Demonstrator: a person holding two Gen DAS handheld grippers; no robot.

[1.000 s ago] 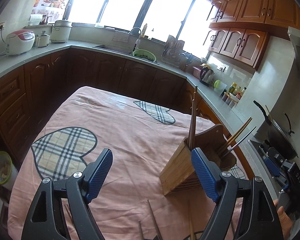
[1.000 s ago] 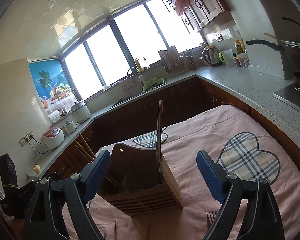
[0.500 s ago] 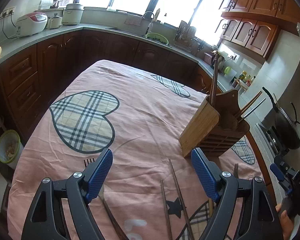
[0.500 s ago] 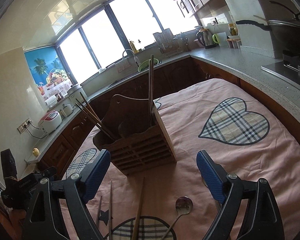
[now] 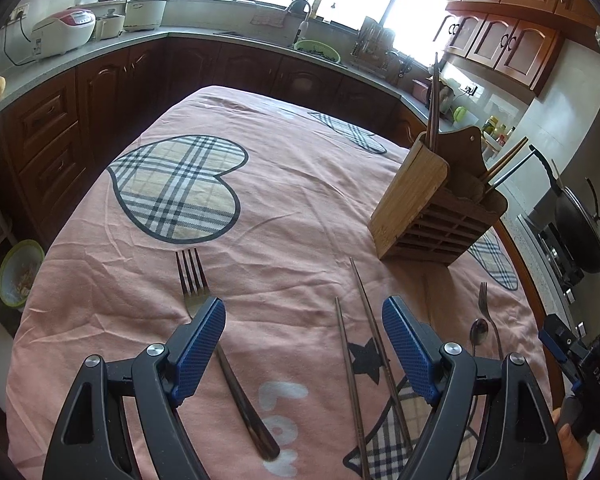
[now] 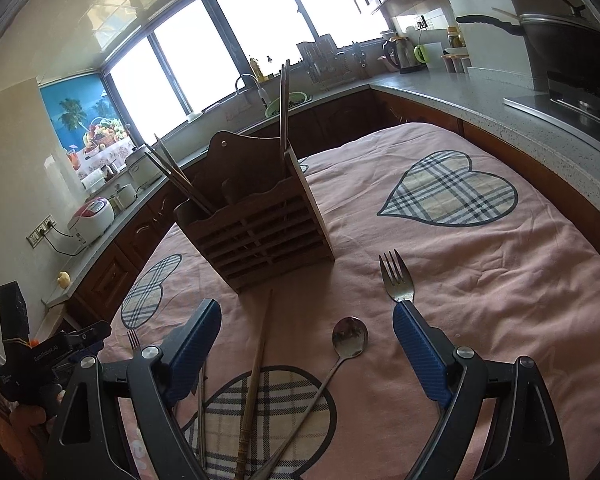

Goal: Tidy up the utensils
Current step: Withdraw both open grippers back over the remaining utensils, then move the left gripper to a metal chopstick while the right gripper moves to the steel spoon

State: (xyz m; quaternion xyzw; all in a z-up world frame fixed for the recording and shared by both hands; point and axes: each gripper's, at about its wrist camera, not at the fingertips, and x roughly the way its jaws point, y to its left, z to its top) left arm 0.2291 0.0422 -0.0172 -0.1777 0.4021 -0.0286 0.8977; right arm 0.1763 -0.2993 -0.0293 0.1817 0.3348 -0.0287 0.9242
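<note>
Utensils (image 6: 346, 346) loose on pink cloth (image 6: 480, 280) beside wooden holder (image 6: 260, 220)

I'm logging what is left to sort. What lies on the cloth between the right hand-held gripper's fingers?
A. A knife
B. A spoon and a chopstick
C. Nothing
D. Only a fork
B: in the right wrist view the spoon and a chopstick lie on the cloth between the open right hand-held gripper; the fork sits by its right finger.
</note>
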